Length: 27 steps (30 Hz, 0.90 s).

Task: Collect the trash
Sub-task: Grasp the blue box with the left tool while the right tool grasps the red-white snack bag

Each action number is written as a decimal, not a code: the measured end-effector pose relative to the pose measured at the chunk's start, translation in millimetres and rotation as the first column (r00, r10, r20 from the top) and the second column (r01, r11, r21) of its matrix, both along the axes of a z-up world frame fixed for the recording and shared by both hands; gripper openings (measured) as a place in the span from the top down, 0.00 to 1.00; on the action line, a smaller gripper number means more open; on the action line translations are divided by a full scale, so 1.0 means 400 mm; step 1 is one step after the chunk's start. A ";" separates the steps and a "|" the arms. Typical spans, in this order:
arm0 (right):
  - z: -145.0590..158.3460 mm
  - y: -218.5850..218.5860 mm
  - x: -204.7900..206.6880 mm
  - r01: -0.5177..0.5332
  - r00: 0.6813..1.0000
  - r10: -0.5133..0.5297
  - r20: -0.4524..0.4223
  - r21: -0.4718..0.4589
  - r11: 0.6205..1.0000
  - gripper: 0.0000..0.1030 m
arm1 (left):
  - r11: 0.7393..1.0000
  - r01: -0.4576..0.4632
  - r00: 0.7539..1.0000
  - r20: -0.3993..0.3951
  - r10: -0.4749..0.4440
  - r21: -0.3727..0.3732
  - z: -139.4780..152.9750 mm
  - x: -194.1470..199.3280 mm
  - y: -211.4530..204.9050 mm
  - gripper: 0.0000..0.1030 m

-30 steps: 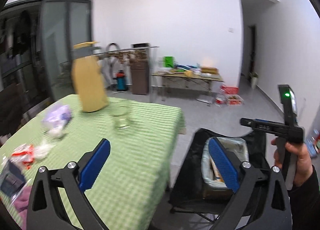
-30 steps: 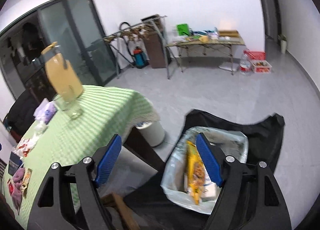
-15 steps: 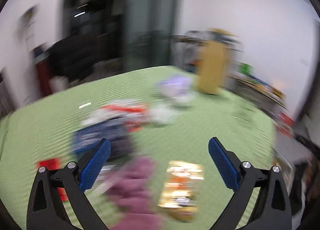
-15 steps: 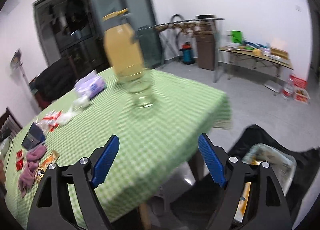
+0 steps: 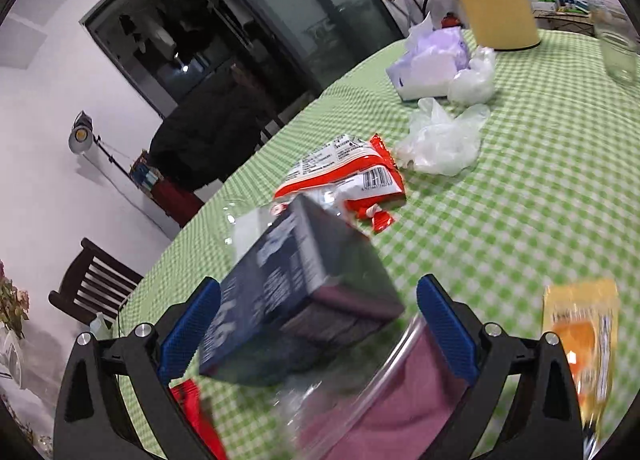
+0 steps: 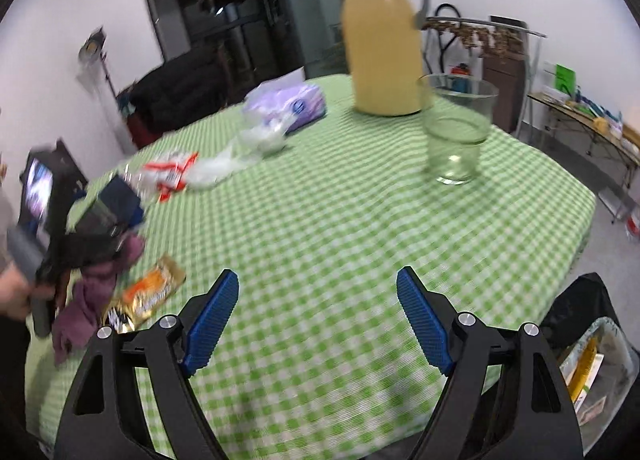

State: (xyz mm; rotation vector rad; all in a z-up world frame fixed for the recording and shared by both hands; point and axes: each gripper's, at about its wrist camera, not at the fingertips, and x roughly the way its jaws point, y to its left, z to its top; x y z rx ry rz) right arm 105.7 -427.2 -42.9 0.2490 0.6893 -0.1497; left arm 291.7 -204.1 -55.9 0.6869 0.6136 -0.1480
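Left tool (image 5: 318, 326) was spread around the dark blue box (image 5: 296, 288), pads not pressing; right tool (image 6: 318, 318) spread, empty. Risk: clear wrap beside the box gets pinched instead, box slips off the worktop (image 6: 340, 220).

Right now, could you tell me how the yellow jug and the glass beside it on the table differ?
The yellow jug is opaque, the glass clear and see-through. The jug stands much taller than the glass. The jug has a grey lid and handle; the glass is open-topped with none. Both stand upright on the green checked tablecloth.
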 end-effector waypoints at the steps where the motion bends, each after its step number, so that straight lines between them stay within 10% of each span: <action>1: -0.008 0.003 0.001 -0.006 1.000 0.006 -0.011 -0.002 1.000 0.24 | 1.000 0.001 1.000 -0.003 -0.001 0.003 -0.005 0.006 -0.005 0.22; 4: -0.027 -0.008 0.006 0.003 0.999 -0.003 -0.034 0.017 1.000 0.24 | 1.000 0.006 1.000 0.024 -0.007 0.021 -0.007 0.007 -0.002 0.32; 7: -0.032 -0.028 0.012 0.031 0.999 -0.030 -0.042 0.035 0.999 0.24 | 0.999 0.038 0.997 0.070 -0.037 -0.012 0.027 -0.016 0.021 0.70; 10: -0.024 -0.028 0.029 0.023 0.999 -0.021 -0.036 0.059 0.998 0.24 | 0.983 0.040 0.999 0.039 -0.033 -0.180 0.114 -0.014 0.090 0.73; 16: -0.001 0.031 0.090 -0.031 0.999 0.032 -0.032 0.031 0.999 0.24 | 0.833 -0.008 1.000 0.011 0.017 -0.554 0.279 0.013 0.295 0.77; 21: 0.043 0.097 0.156 -0.102 0.995 0.103 -0.003 0.032 0.994 0.24 | 0.804 -0.019 1.000 -0.009 0.017 -0.594 0.280 0.042 0.363 0.77; 27: 0.096 0.157 0.264 -0.162 0.987 0.162 0.010 0.020 0.987 0.24 | 0.679 -0.041 0.998 -0.056 0.000 -0.733 0.313 0.096 0.452 0.80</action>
